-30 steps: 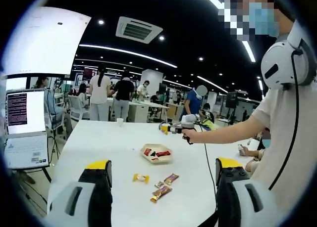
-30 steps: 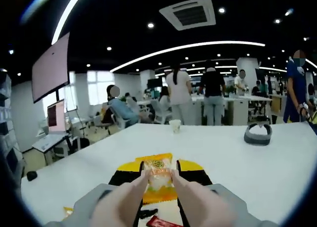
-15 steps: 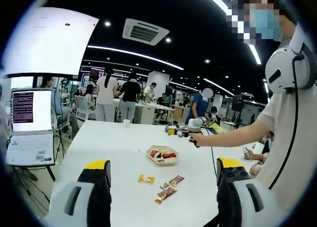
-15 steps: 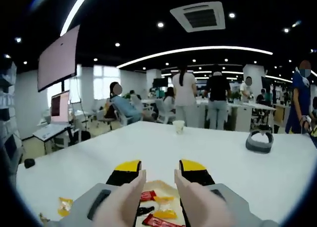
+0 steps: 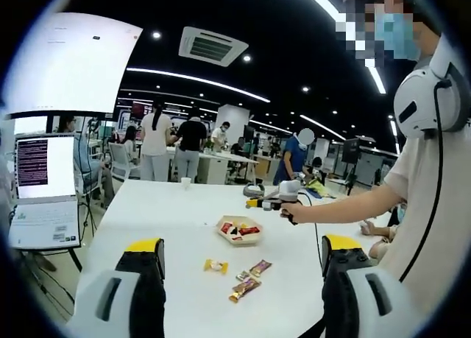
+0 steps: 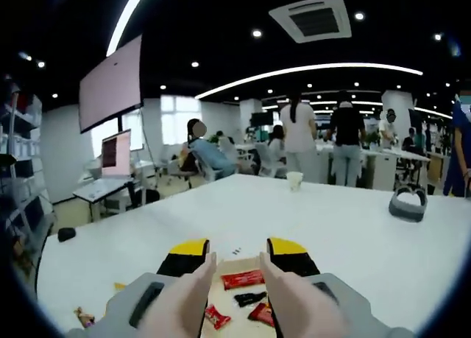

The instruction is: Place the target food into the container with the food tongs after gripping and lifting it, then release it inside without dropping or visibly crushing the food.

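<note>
Bright indoor light, all from above: long white ceiling strips [image 6: 309,69] and small round spots against a dark ceiling. My white table [image 6: 353,235] reflects it evenly, soft shadows at most. The big screen [image 5: 70,58] at upper left of my left gripper view is blown out to near white. Fisheye bends straight lines hard toward the edges. My tongs [image 6: 234,279] at the bottom edge look smeared and soft; distant people lack detail.

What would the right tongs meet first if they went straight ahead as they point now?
Probably the white table just beyond the container's snacks. The right tongs are open above them, tilted slightly down; depth is unclear.
</note>
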Motion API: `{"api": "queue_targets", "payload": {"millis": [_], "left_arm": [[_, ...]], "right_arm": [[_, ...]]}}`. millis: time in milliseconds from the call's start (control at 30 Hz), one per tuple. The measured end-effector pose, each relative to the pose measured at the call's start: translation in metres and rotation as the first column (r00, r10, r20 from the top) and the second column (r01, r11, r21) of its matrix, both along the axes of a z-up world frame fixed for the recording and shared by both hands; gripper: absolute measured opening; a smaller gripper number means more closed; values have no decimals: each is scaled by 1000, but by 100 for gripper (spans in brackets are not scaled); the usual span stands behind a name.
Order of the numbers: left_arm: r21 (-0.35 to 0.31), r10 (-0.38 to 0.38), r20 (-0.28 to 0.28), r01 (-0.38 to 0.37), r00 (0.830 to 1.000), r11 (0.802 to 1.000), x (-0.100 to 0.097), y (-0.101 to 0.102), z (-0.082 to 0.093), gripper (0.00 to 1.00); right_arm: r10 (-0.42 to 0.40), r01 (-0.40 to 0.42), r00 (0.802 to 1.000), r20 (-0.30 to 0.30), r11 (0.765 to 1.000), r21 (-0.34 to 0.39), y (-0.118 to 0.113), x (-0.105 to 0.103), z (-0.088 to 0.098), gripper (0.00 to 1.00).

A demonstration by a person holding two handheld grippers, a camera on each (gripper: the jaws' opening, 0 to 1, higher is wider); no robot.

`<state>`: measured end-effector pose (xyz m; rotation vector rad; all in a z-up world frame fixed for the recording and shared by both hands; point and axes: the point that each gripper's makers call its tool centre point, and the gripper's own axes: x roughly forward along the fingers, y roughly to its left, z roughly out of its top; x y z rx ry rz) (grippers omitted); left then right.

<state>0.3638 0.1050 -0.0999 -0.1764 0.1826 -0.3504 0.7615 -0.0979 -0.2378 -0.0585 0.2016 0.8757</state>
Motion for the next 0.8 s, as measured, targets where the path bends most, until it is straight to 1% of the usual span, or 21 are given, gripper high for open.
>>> {"api": "queue_targets", "payload": {"millis": [67,233,367,467,567,600,700,767,800], "left_arm": [[1,0,5,0,1000,1000,0,-1,2,88],[1,-7,1,7,1000,1000,-1,-5,1,88],[-4,-14,3,14,1000,1000,-1,-8,0,88],[-4,-21,5,21,1000,1000,1,-13,0,88],[-12,-38,6,38,999,999,1,-17,1,89],[-16,-46,6,46,999,999,2,-18,1,90],[-21,-73,12,73,997,997,0,-24,4,95],[-12,-75,25,75,997,997,-1,-26,7,96],[-10,-74,30,74,997,997,-1,-26,8,96]], "right_arm": [[7,-7,1000,-2,1000,-1,1,-4,-2,30],[28,-28,1000,2,1000,-4,1,-9,2,30],[59,-59,998,11,998,-1,1,-21,4,30],[85,-84,996,11,996,-18,1,-29,-1,30],[97,-97,995,-14,995,-24,1,-33,-6,30],[115,-115,993,-6,992,-43,2,-37,-7,30],[145,-145,989,-1,988,-60,4,-43,-9,30],[159,-158,987,4,985,-61,6,-49,-10,30],[183,-182,983,8,982,-55,8,-54,-10,30]]}}
